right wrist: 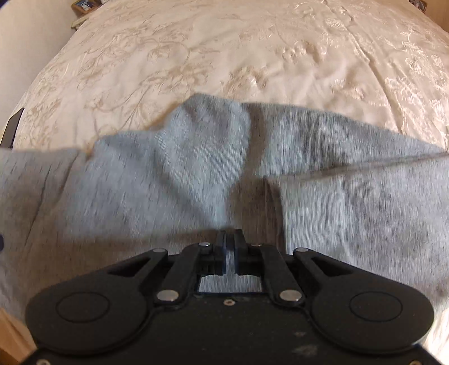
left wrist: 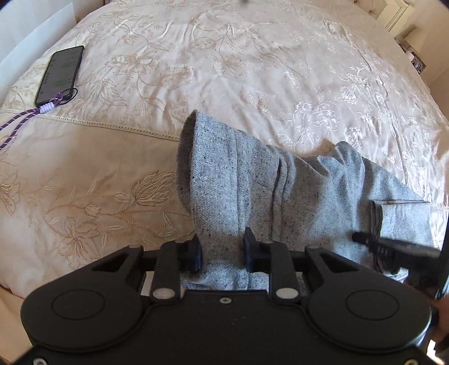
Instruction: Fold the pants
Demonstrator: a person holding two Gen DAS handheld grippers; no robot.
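Note:
The grey speckled pants lie bunched on a cream embroidered bedspread. In the left wrist view my left gripper is shut on a thick fold of the cloth. That fold rises off the bed, and a rolled edge stands up ahead of the fingers. In the right wrist view the pants spread wide across the frame, blurred. My right gripper is shut on a thin layer of the same fabric, its jaws nearly together. The cloth under both tools is hidden.
A black phone with a purple braided lanyard lies on the bed at the far left. A black tool part reaches in at the right edge over the pants. White furniture stands beyond the bed's far right corner.

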